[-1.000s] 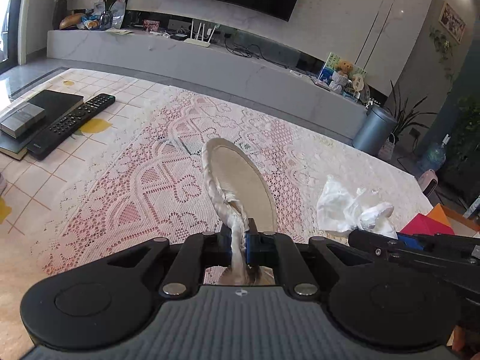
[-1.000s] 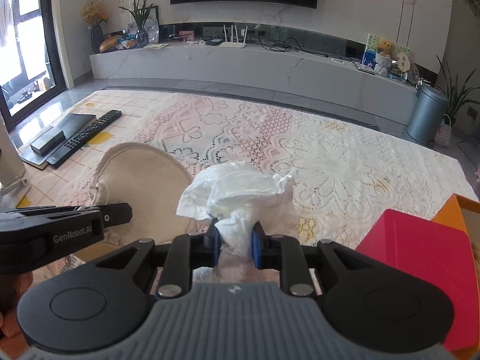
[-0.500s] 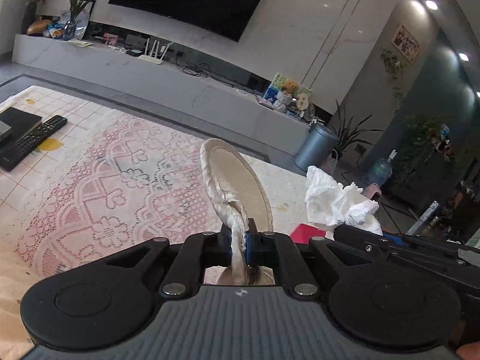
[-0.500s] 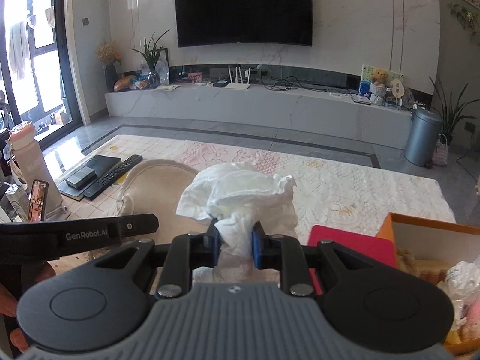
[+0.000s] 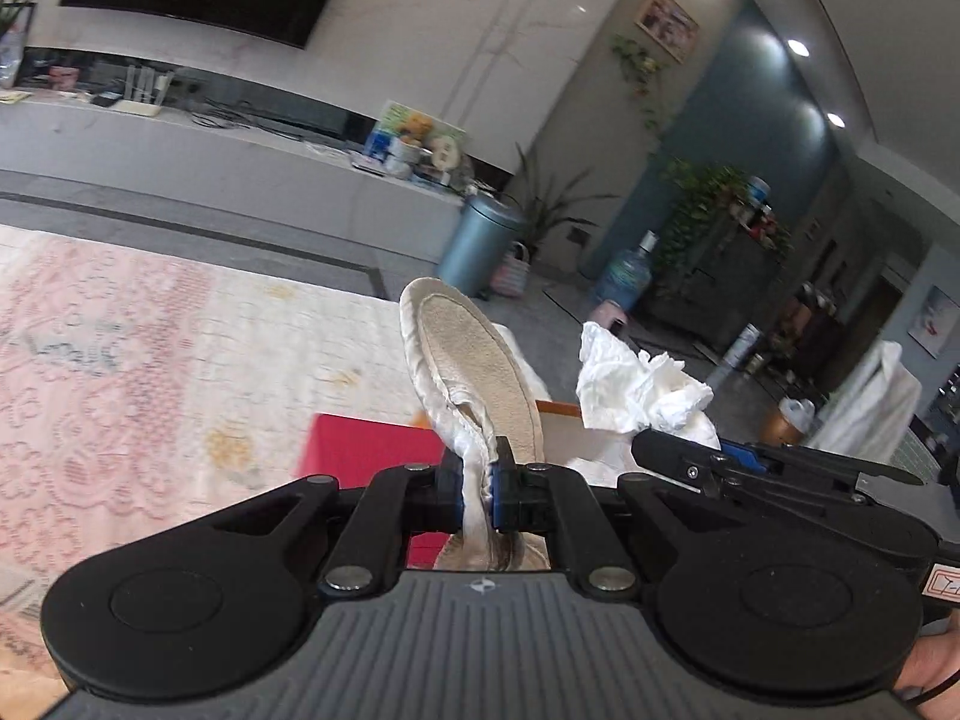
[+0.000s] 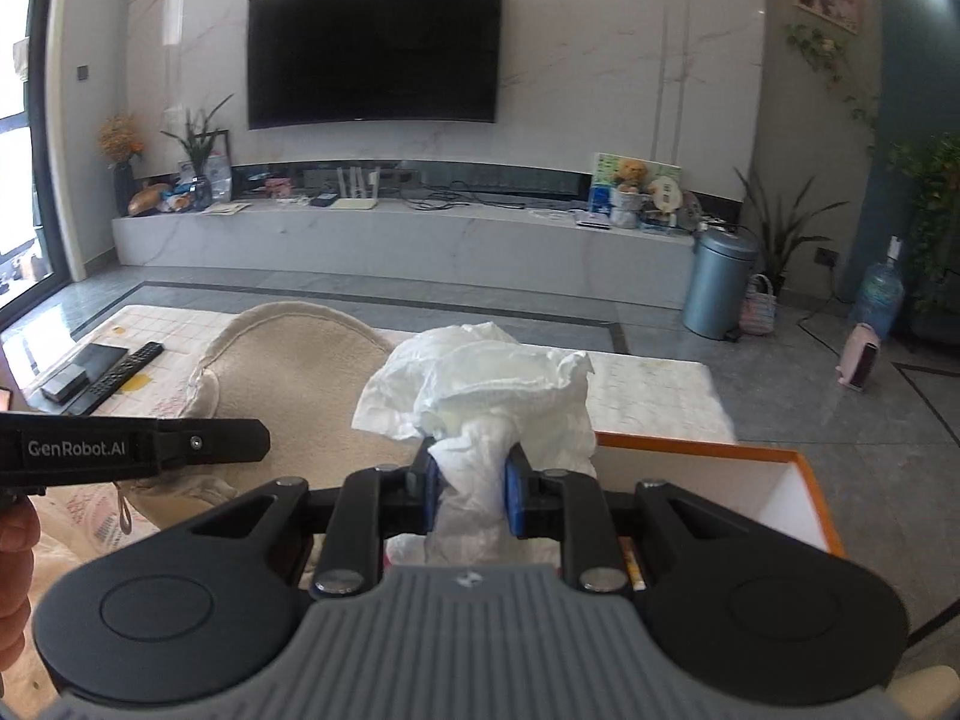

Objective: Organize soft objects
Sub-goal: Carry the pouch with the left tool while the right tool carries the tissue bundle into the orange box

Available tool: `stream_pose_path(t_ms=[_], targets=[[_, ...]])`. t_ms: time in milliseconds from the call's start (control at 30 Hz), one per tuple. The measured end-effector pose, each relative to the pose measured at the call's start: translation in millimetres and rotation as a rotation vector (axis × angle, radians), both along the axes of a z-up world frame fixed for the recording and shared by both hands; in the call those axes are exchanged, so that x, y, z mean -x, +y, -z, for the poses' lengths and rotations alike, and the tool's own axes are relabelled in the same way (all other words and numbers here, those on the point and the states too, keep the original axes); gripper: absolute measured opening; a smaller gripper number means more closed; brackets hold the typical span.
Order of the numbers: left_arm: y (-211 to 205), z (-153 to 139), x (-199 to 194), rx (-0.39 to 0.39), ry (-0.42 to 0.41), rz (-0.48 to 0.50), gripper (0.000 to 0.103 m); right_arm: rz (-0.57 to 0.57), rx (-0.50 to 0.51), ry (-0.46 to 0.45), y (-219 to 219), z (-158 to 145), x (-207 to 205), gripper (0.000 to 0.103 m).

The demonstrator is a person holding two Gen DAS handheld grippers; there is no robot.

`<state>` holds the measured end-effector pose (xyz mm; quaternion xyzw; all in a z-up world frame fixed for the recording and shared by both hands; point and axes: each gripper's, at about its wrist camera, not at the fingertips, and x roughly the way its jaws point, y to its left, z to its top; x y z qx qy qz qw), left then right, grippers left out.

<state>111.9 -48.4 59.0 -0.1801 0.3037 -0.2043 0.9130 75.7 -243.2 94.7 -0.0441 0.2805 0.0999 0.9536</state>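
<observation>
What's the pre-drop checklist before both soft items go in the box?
1. Left tongs shut on the beige pad: ok, edge pinched between the pads.
2. Right tongs shut on the white cloth: ok, bunched between the pads.
3. Both items off the table: ok, both hang clear.
4. Box open: ok, orange rim and white inner wall show.
5. Room inside the box: cannot tell, the right tongs hide its floor.
6. Red lid out of the way: ok, it lies beside the box on the table.
</observation>
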Motion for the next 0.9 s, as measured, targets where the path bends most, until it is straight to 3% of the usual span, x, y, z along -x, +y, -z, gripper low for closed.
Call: stream_pose_path(t_ms=[200,400,600,900], targets=[[-48.4,1.0,-29.4,-0.01,0.037,0.118,0.008,0.09,0.009,0.006,-60.1,-7.6,-9.6,0.02],[-95.1,11.4,-63.1,-0.02,0.088,0.202,0.009,0.179,-0.034,0.085,-119.9,2.6,-38.1,0.02],[-126.4,42.0,-89.4,-0.139,0.138,0.178,0.008,0.236,-0.087,0.207,-156.9,42.2,-72.4,0.02],[-154.3,82.1,-110.0,-0.384,0.23,0.162,0.009,0.272,-0.071,0.328,-183.6,99.9,-131.8,0.02]])
